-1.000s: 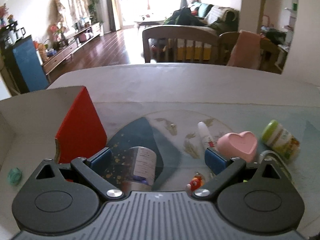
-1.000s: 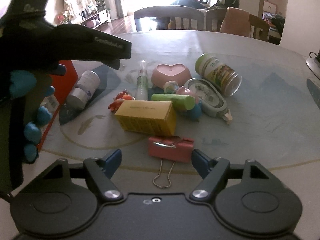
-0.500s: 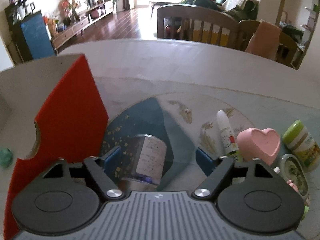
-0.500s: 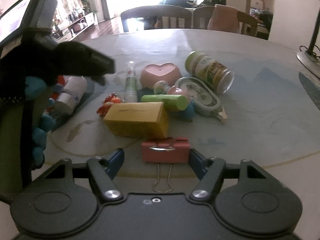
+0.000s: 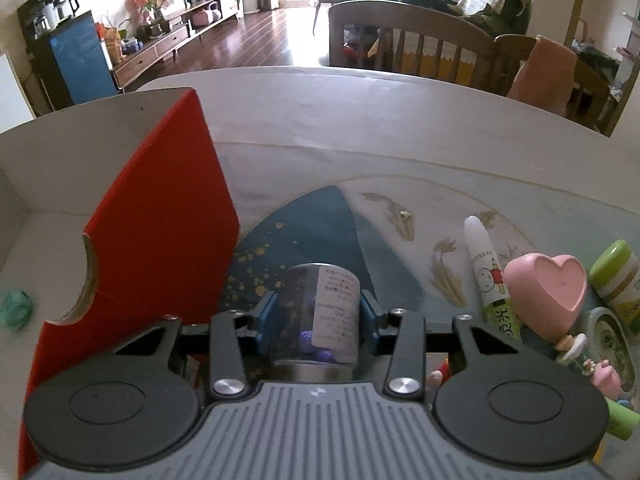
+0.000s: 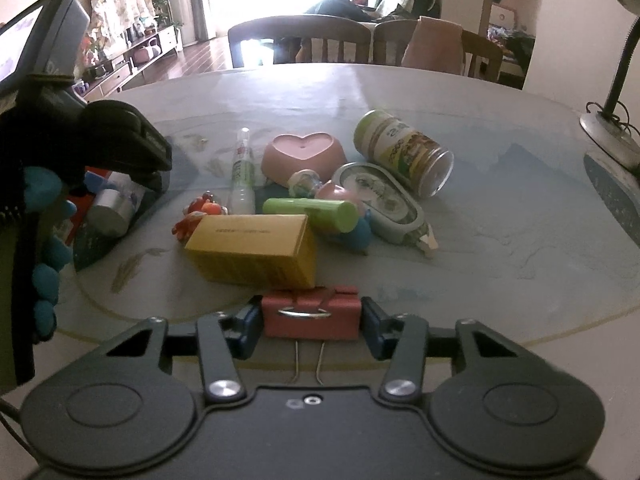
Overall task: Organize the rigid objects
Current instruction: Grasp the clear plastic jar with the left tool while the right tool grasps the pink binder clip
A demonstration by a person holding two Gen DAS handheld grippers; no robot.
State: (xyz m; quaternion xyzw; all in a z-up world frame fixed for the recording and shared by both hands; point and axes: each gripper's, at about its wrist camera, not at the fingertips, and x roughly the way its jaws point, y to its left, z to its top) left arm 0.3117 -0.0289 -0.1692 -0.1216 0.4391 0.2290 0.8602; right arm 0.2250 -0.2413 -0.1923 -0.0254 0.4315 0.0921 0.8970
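Observation:
A dark jar [image 5: 332, 304] with a white label lies on its side on the blue patch of the table mat, beside a red box [image 5: 160, 240]. My left gripper [image 5: 317, 312] straddles it. Its jaws are closing and both blue pads [image 5: 267, 312] touch the jar's sides. In the right wrist view the same jar [image 6: 114, 208] lies under the left gripper [image 6: 120, 148]. A red binder clip [image 6: 310, 316] lies on the table near the front. My right gripper [image 6: 311, 326] is closing on it, with its pads [image 6: 248, 328] against both ends.
A pile sits mid-table: yellow box [image 6: 252, 248], green tube [image 6: 312, 210], pink heart dish [image 6: 304, 156], green-lidded can [image 6: 402, 152], oval tin [image 6: 380, 200], glue bottle [image 6: 242, 172], small red toy [image 6: 200, 210]. The red box's white inside holds a teal thing [image 5: 15, 308]. A lamp base [image 6: 608, 132] stands right.
The left gripper dropped closer over the jar and its jaws came in from wide to the jar's sides. The right gripper stayed put while its jaws narrowed onto the clip.

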